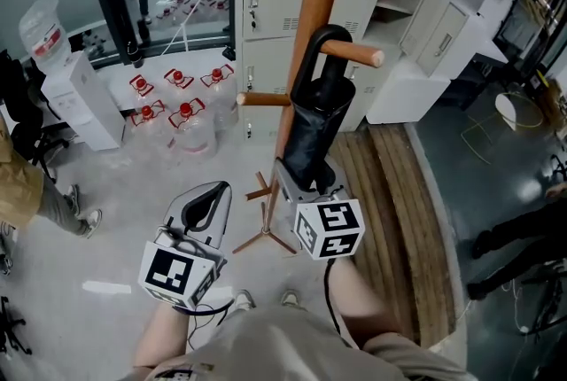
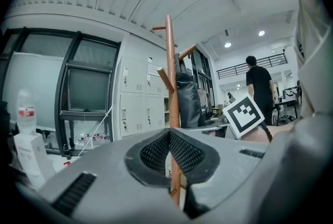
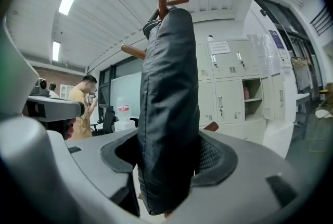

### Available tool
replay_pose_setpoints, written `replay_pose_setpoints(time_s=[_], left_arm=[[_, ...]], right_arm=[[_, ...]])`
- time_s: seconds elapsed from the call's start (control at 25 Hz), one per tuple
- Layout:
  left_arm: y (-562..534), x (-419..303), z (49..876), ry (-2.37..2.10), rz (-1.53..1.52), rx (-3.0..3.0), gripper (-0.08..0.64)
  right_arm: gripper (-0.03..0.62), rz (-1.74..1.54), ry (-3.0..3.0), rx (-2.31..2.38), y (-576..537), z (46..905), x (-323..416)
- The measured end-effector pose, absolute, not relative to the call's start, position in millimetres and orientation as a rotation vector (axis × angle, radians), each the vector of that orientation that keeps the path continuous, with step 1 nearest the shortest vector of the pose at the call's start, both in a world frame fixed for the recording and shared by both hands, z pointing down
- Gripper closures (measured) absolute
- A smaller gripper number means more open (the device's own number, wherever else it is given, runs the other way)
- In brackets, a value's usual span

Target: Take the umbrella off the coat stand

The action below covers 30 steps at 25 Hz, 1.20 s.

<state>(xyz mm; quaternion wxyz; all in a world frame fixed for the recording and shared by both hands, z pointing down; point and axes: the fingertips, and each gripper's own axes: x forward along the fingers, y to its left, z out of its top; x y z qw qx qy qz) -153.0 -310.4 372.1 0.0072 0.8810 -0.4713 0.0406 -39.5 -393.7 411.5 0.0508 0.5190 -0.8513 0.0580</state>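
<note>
Black fabric low on the folded umbrella [image 3: 169, 113] is clamped between the fingers of the right gripper [image 3: 167, 158], as shown in the right gripper view. The umbrella hangs upright against the wooden coat stand [image 1: 312, 25], with its curved handle [image 1: 301, 51] hooked over 1 upper peg [image 1: 353, 52]. The fingers of the left gripper [image 2: 170, 139] are pressed together on nothing, and that gripper is held beside the stand, apart from it. The task is judged not yet done, since the handle is not clear of the peg. 3 hazards are foreseen. 1: if the umbrella is pulled sideways or downward before it is lifted, the hook is likely to catch on the peg and the load would be passed to the stand. 2: the stand rests on a narrow base [image 1: 266, 237] and is not steadied by the left gripper, so a snagged pull could tip it toward the water bottles [image 1: 182, 109] on the floor. 3: the hold is taken on soft fabric far below the handle, so the sleeve may slip in the fingers or the top may swing into the lower peg [image 1: 264, 99]. A straight upward lift is advised until the hook is free.
</note>
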Motion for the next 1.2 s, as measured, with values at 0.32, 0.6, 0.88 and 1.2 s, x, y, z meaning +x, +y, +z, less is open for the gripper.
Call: replay_pose_setpoints(time_s=[0.32,0.6,0.88,1.2], left_arm=[[-305.8,-151.0,369.3,-1.47,0.134,2.771,0.552],[-292.7,-150.2,367.2,-1.455,0.206,2.773,0.552],[-284.4,-130.8,357.8,-1.434,0.15,2.826,0.552],[-285.6,-111.0,335.3,-1.378,0.094,2.916,0.552]], right_arm=[[0.339,0.191,-2.614,1.564,-383.8,407.6,-38.7],[0.341,0.112,-2.642,1.598,-370.2,378.6,-31.2],[0.339,0.03,-2.648,1.629,-350.0,345.4,-4.7],[0.339,-0.059,-2.631,1.716,-322.2,316.0,29.9]])
